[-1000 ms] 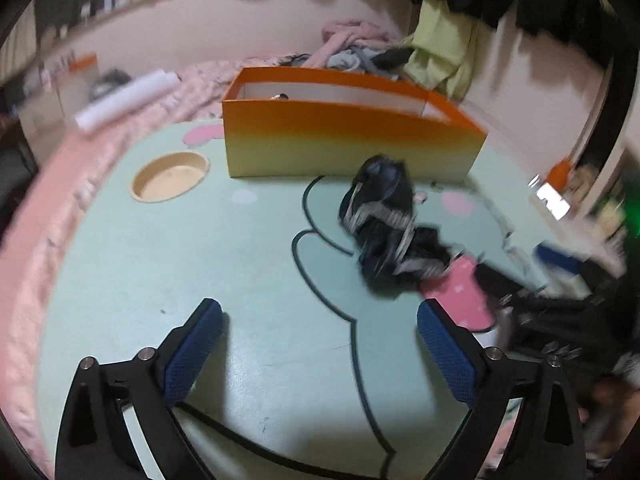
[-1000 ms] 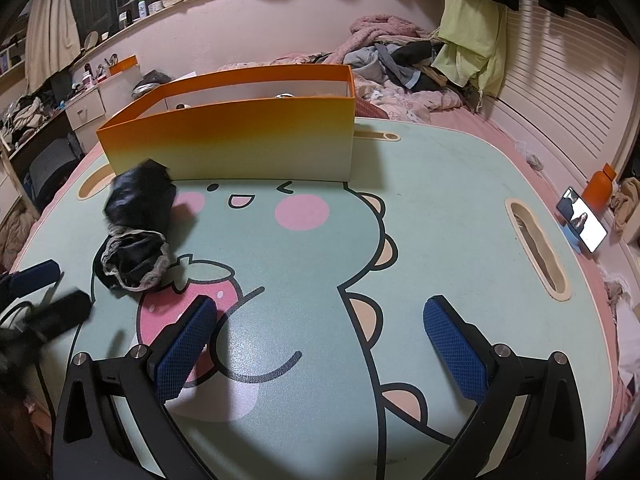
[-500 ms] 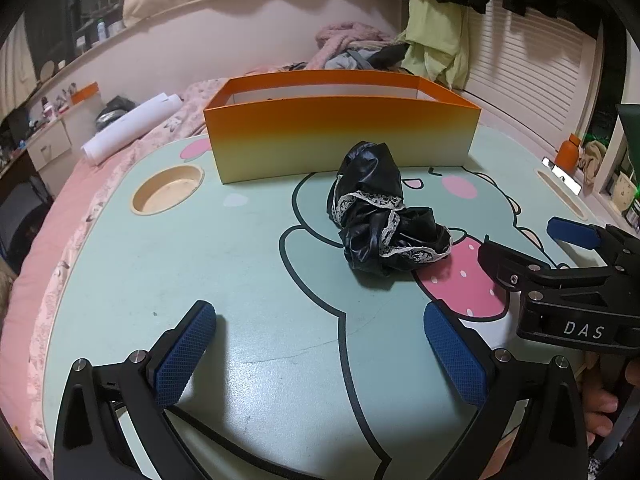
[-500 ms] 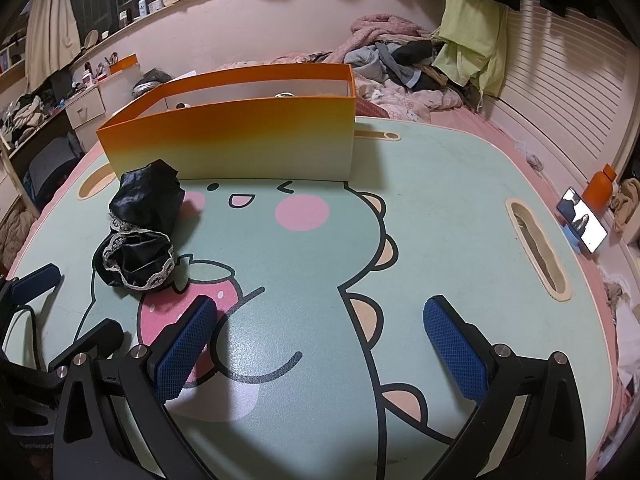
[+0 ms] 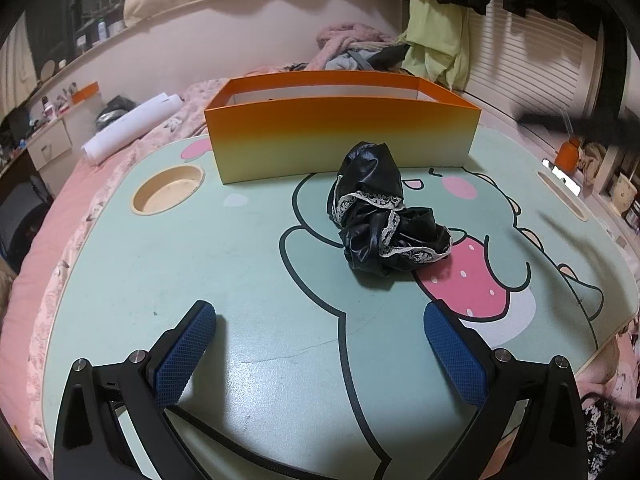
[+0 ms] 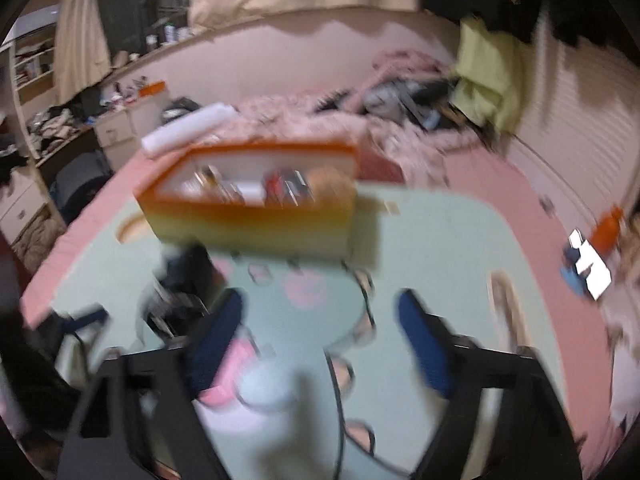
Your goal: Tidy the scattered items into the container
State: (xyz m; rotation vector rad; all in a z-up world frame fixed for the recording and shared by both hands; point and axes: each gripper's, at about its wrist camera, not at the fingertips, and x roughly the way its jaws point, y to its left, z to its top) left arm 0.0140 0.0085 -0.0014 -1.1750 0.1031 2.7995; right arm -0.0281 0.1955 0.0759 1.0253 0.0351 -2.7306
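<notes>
Two claws, both angled down over the desk (image 5: 248, 264). The left claw (image 5: 320, 344) stands wide open and empty. The right claw (image 6: 320, 340), blurred, is closing with nothing between its pads. One black lace-trimmed garment (image 5: 380, 220) lies crumpled mid-desk, just short of one orange container (image 5: 340, 140), which holds several items, indistinct.
</notes>
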